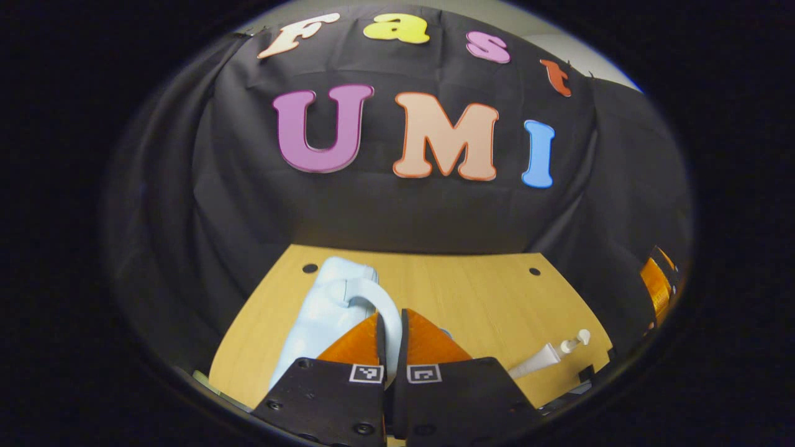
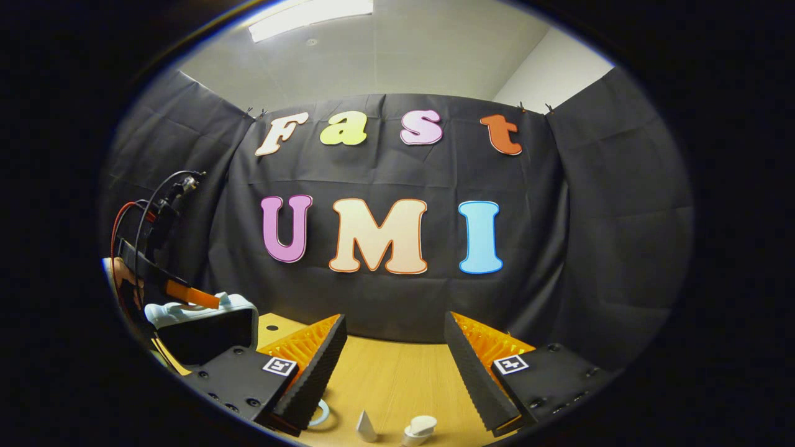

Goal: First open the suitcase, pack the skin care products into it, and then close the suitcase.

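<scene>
Left gripper (image 1: 392, 338) pinching the pale blue plastic suitcase's curved handle (image 1: 379, 304), right gripper (image 2: 392, 366) wide open; lid-opening step, lift next I reckon.

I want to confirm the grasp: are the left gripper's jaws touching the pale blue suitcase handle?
Touching. In the left gripper view, the left gripper has its jaws closed on the suitcase handle, no gap visible.

One suitcase (image 1: 323, 310); one tube (image 1: 535, 362); one pump bottle (image 1: 574, 341).
</scene>
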